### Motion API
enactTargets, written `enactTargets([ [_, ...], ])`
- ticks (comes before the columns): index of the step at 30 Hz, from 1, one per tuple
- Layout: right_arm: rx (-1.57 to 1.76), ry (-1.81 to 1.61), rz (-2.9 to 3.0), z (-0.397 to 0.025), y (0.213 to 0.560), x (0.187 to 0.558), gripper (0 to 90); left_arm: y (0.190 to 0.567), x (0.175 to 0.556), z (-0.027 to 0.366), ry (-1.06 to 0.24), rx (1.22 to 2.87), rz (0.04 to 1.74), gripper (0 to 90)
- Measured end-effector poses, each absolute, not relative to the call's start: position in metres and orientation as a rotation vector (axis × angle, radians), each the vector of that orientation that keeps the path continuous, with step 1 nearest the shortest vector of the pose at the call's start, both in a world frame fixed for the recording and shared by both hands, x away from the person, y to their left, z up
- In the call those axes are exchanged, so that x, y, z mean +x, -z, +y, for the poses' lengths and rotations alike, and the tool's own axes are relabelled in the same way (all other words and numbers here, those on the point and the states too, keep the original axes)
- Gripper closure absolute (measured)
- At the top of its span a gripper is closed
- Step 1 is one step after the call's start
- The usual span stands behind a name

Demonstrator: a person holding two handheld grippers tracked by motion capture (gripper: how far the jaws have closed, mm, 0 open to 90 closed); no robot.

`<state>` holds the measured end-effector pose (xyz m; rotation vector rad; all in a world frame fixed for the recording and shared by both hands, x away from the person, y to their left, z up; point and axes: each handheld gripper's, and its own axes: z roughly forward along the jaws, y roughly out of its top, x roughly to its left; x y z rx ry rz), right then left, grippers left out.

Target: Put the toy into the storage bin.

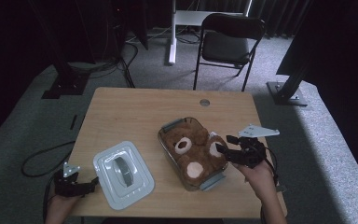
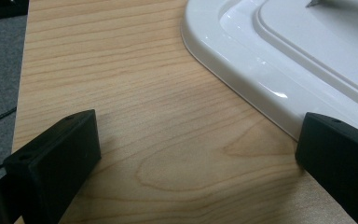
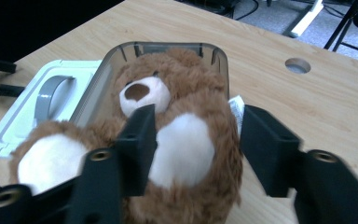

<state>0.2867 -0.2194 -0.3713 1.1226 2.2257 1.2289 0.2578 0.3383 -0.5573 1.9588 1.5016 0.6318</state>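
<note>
A brown teddy bear [image 1: 189, 151] lies on its back in a clear container [image 1: 213, 182] at the table's right middle, feet toward the near edge. My right gripper [image 1: 224, 143] stands open at the bear's right side. In the right gripper view the bear [image 3: 182, 93] fills the container [image 3: 168, 46], and the right gripper [image 3: 200, 140] has its jaws on either side of one white-soled foot. A white lid [image 1: 123, 173] with a grey handle lies flat at the near left. My left gripper [image 1: 91, 183] rests open beside it, and the left gripper [image 2: 196, 158] has the lid [image 2: 279, 51] edge by one jaw.
The wooden table [image 1: 135, 112] has a round cable hole [image 1: 204, 102] near its far edge. A black folding chair [image 1: 230, 39] stands behind the table. A cable [image 1: 37, 158] loops on the carpet at the left. The lid [image 3: 23, 116] lies just left of the container.
</note>
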Motion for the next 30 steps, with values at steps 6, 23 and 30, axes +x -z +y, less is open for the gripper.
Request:
enactTargets([
  [6, 1.13, -1.194, 2.277, -0.226, 0.385, 0.281, 67.5, 0.557, 0.258, 0.338, -0.633, 1.957, 1.501, 0.5],
  [23, 1.209, -1.136, 2.439, -0.204, 0.427, 0.322, 76.6, 0.557, 0.258, 0.338, -0.633, 1.957, 1.501, 0.5],
  [30, 1.192, -0.993, 2.511, -0.192, 0.431, 0.335, 79.5, 0.557, 0.258, 0.338, -0.634, 1.96, 1.5, 0.5],
])
